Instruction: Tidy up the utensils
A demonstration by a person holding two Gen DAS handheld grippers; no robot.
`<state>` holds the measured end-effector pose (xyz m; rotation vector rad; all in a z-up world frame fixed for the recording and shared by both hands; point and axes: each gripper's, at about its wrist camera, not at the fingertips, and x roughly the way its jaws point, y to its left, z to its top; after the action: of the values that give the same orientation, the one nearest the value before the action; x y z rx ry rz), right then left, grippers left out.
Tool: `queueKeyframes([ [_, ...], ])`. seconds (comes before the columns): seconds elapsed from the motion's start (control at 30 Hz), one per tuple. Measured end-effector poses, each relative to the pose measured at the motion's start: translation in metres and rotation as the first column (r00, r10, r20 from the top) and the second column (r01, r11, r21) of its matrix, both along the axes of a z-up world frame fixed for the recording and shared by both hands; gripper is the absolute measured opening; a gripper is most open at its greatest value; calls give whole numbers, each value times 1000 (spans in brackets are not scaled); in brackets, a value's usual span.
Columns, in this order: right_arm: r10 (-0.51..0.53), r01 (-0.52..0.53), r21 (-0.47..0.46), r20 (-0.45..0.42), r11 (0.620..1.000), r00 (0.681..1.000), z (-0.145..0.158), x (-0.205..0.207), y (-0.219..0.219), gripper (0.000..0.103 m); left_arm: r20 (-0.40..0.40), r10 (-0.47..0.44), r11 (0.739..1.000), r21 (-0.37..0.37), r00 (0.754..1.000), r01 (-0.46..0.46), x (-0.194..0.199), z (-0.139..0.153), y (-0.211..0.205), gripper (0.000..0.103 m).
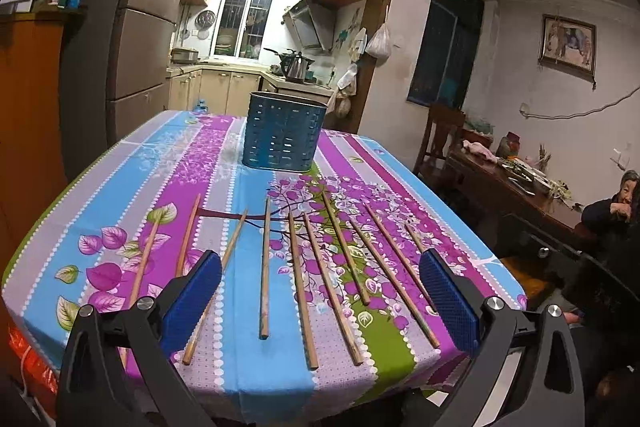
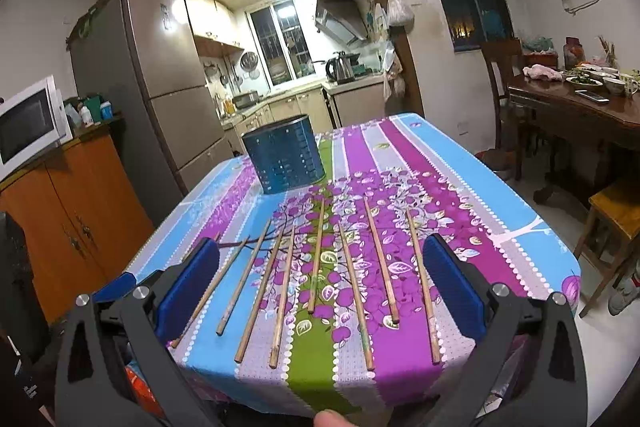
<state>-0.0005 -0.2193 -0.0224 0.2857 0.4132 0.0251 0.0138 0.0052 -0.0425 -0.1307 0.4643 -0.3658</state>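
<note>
Right now both grippers, left gripper (image 1: pixel 320 291) and right gripper (image 2: pixel 322 283), are hovering wide apart, empty, over chopsticks (image 1: pixel 264 269) lying near the blue holder (image 1: pixel 283 133) on the table (image 1: pixel 100 187).

We list the tablecloth (image 1: pixel 120 163): stripes of sky blue, magenta, lilac-grey and green, edged with white dots and printed with purple leaves on a dark branching tree. We note the utensil holder (image 1: pixel 282 133): deep blue with rows of small slots. The chopsticks (image 1: pixel 264 267) are tan, plain wood. We record blue, finely textured pads (image 1: pixel 192 297) on black gripper arms. The cabinet (image 2: pixel 80 211) is orange-brown, the microwave (image 2: pixel 30 121) white.
</note>
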Motion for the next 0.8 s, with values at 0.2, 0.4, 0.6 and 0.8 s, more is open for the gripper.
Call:
queueKeyframes([
  [0.2, 41, -41, 8, 3, 999, 999, 0, 4, 4, 98, 15, -26, 1000, -3, 1000, 26, 0, 1, 0, 98],
  [0.4, 41, -41, -5, 29, 999, 999, 6, 1, 7, 98, 44, -25, 1000, 1, 999, 25, -4, 5, -1, 98],
  [0.6, 15, -16, 14, 79, 1000, 997, 13, -7, -1, 98, 102, 80, 997, 1, 992, -81, -6, 12, 10, 98],
  [0.8, -16, 14, 20, 94, 1000, 995, 15, -10, -8, 98, 156, 254, 966, 14, 955, -259, -7, 21, 25, 98],
])
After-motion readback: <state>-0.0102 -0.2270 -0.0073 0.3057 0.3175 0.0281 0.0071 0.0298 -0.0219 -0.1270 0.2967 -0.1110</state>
